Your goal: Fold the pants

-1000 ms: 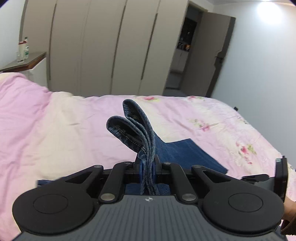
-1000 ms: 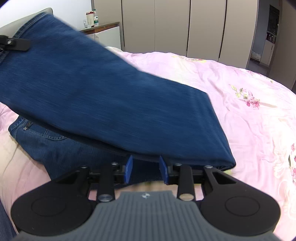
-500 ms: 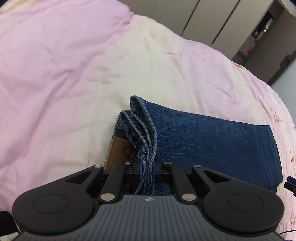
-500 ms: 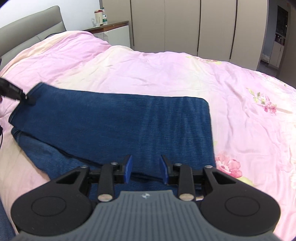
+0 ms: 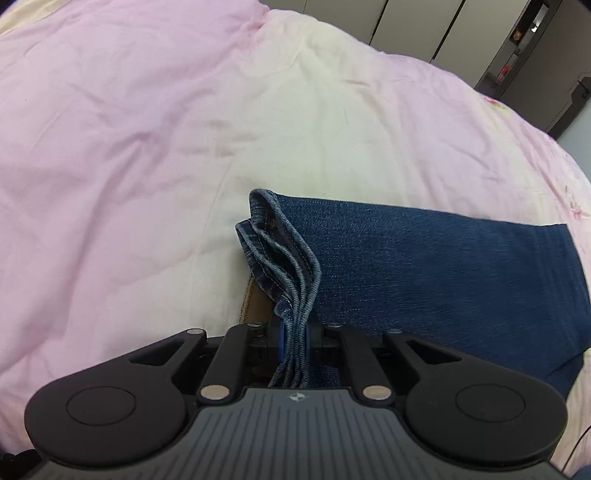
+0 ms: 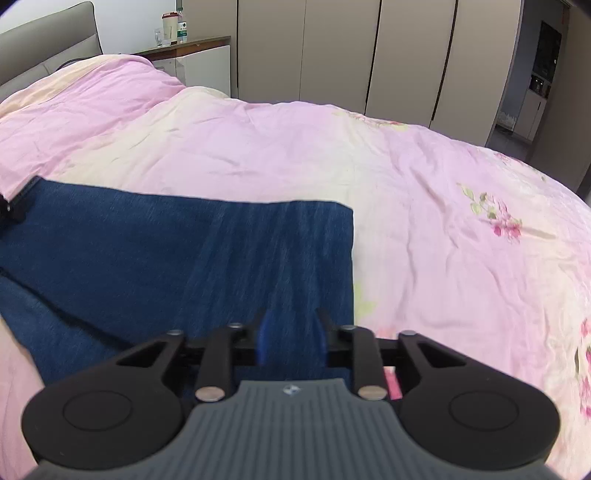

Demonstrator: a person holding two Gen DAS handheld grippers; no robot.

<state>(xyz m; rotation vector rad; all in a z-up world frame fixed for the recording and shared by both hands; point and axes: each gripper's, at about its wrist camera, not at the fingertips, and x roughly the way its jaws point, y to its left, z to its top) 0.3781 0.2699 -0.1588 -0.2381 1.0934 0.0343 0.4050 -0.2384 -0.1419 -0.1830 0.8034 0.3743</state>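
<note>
Dark blue jeans (image 5: 424,266) lie folded flat on the pink bed cover (image 5: 147,129). My left gripper (image 5: 293,339) is shut on the bunched hem ends of the jeans (image 5: 284,266), low over the bed at the fold's left end. In the right wrist view the folded jeans (image 6: 177,251) spread left of centre. My right gripper (image 6: 291,339) is open and empty, its blue pads (image 6: 264,341) just above the near edge of the denim. The left gripper's tip shows at the far left edge (image 6: 7,212).
The pink floral bed cover (image 6: 443,221) spreads right of the jeans. Beige wardrobe doors (image 6: 332,51) stand behind the bed. A nightstand with a cup and bottles (image 6: 173,29) and a grey headboard (image 6: 48,62) are at the far left. A dark doorway (image 5: 524,44) lies beyond.
Both grippers carried the leg end over and laid it down on the rest of the jeans. My right gripper let go and drew back slightly. My left gripper still holds the hems, lower now.
</note>
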